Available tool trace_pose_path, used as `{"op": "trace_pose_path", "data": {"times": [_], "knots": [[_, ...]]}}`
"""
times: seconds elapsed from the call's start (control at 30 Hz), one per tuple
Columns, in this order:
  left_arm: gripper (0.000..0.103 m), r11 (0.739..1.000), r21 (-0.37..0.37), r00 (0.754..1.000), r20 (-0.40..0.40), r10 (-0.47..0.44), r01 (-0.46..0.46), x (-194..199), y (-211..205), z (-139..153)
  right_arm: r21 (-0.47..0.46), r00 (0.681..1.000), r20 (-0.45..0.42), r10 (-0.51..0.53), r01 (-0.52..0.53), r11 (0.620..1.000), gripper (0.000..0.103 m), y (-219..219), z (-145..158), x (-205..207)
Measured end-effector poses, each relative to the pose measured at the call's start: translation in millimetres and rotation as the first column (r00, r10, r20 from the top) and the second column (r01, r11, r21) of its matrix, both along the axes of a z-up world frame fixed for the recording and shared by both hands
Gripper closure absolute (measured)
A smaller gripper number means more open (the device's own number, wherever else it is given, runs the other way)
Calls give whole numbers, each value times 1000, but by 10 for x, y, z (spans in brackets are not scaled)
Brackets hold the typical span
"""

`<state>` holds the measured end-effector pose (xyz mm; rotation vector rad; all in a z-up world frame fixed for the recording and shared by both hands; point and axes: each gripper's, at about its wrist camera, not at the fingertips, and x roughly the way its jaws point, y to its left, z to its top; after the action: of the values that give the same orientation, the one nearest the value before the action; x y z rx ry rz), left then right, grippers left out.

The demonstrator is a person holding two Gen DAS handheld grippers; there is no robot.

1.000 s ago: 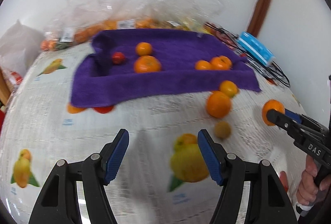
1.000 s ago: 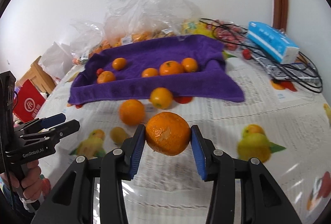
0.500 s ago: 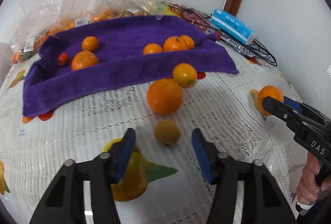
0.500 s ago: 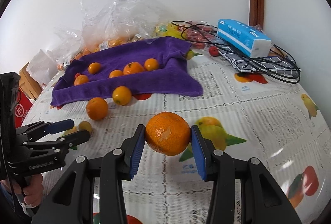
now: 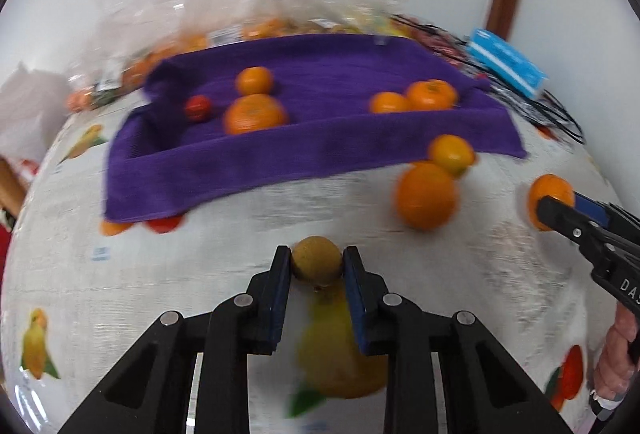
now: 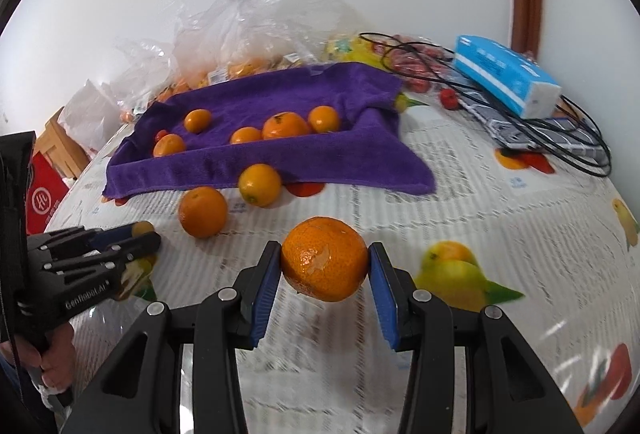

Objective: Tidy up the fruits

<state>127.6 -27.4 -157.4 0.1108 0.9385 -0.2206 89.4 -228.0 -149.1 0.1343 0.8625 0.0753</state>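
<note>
Both tools grip fruit above fruit-print tablecloth [image 6: 460, 193]: left [image 5: 317, 266] brownish, right [image 6: 324, 266] orange.

The towel [image 6: 280, 153] lies on the worktop [image 6: 460, 209]. Five citrus fruits [image 6: 286, 125] sit on it. Before its near edge lie an orange [image 6: 203, 211] and, right of that, a lemon [image 6: 260, 184] touching the towel. Behind the towel stand plastic bags [image 6: 256, 29]. Right of the towel lie tangled cables [image 6: 520, 121] with a tissue pack [image 6: 506, 79] on them.
</note>
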Motion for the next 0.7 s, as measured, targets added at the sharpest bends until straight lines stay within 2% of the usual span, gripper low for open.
{"op": "trace_pose_path", "data": {"times": [0.2,0.43,0.57,0.7], "knots": [[77,998,-8,997,18,69,-69,11,252,-10,2,999,-28,39,-39,999,59,200,-108,161],[77,997,21,997,26,73,-74,21,227,-21,-12,998,-41,41,-41,999,59,240,-140,182],[77,997,1,997,21,76,-76,20,237,-18,21,995,-91,34,-32,999,59,184,-219,246],[77,997,6,997,22,75,-75,23,244,-24,16,996,-87,31,-30,999,59,187,-221,244]]}}
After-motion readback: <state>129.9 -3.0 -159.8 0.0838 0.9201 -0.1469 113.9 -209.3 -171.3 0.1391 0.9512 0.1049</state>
